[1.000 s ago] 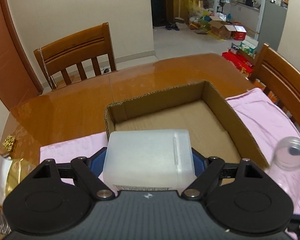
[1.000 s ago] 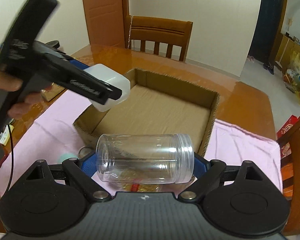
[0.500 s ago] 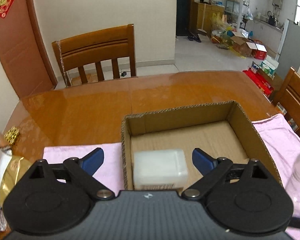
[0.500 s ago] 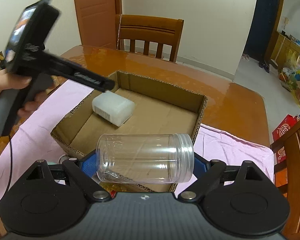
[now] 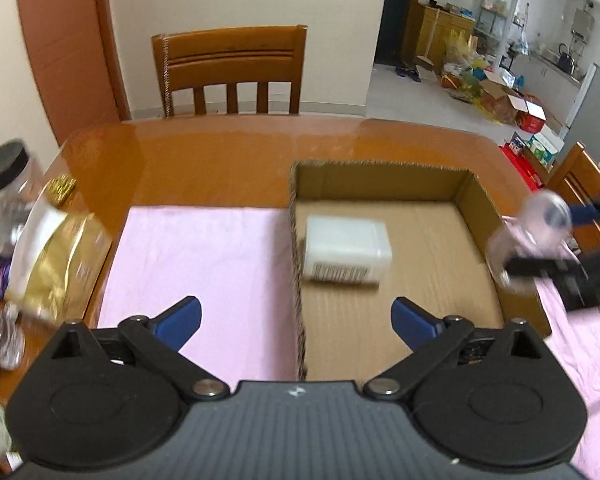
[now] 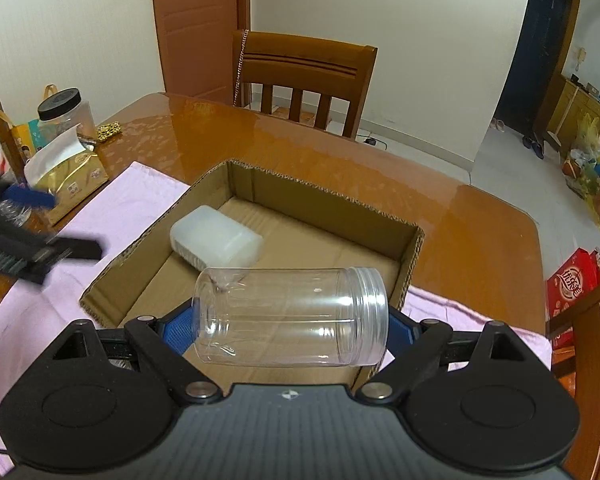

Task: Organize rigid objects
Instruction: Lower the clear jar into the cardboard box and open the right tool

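A white plastic box (image 5: 347, 250) lies on the floor of an open cardboard box (image 5: 479, 200), near its left wall; it also shows in the right wrist view (image 6: 216, 242) inside the cardboard box (image 6: 323, 196). My left gripper (image 5: 296, 318) is open and empty, above the cardboard box's left wall, back from the white box. My right gripper (image 6: 290, 322) is shut on a clear plastic jar (image 6: 290, 316), held sideways above the near edge of the cardboard box. The jar (image 5: 533, 226) shows at the right in the left wrist view.
A pink cloth (image 5: 204, 256) lies under the cardboard box on a brown wooden table (image 5: 228, 156). A gold bag (image 5: 60, 264), a black-lidded jar (image 6: 66, 114) and other items stand at the table's left edge. Wooden chairs (image 5: 232, 68) stand around.
My left gripper opened and let the white box drop into the cardboard box, then pulled back to the left. My right gripper carried the clear jar forward over the box's near edge.
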Tool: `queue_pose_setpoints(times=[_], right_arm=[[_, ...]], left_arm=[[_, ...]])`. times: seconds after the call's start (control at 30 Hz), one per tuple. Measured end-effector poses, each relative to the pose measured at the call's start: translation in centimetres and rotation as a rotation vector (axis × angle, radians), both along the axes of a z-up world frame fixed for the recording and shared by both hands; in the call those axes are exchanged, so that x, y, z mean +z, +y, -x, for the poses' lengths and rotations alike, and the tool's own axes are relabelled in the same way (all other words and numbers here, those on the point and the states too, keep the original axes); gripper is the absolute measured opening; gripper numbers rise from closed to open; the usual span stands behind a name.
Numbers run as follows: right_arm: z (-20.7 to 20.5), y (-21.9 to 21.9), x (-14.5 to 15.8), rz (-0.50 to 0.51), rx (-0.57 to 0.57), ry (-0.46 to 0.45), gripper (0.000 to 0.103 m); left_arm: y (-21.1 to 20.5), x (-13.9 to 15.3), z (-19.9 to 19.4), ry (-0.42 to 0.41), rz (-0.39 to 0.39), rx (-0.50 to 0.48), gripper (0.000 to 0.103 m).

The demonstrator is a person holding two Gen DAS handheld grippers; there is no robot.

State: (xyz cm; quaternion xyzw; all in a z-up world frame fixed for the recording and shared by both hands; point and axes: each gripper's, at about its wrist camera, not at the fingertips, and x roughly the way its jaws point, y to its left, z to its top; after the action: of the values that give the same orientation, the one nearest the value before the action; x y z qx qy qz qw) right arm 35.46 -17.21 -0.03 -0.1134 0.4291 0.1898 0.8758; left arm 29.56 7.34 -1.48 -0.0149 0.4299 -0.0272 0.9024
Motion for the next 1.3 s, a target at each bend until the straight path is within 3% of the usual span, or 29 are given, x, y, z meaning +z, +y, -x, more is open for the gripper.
queue_pose_setpoints(times=[0.2, 0.3, 0.5, 0.67, 1.0, 1.3], right_arm=[[-3.4, 0.9, -0.9, 0.032, -0.009, -0.005, 0.093], [-5.0, 1.1, -1.4, 0.022, -0.026, -0.036, 0.103], [-5.3, 1.8, -1.9, 0.031, -0.024, -0.021, 0.103], [-2.9, 2.0, -1.3, 0.023, -0.008, -0.030, 0.103], [4.1, 0.4, -0.4, -0.021, -0.060, -0.045, 0.103], [13.1, -1.0, -3.4, -0.004, -0.205, 0.004, 0.103]], left_arm=[[1.5, -1.2, 3.8, -0.022, -0.051, 0.084, 0.101], [2.4, -2.2, 5.4, -0.010, -0.042, 0.108, 0.101], [3.1, -4.2, 7.6, 0.050, -0.031, 0.146, 0.101], [2.5, -4.5, 9.3, 0.039, -0.086, 0.130, 0.101], [2.0, -5.3, 10.3, 0.060, -0.074, 0.073, 0.101], [1.4, -6.6, 11.4, 0.084, -0.050, -0.029, 0.101]])
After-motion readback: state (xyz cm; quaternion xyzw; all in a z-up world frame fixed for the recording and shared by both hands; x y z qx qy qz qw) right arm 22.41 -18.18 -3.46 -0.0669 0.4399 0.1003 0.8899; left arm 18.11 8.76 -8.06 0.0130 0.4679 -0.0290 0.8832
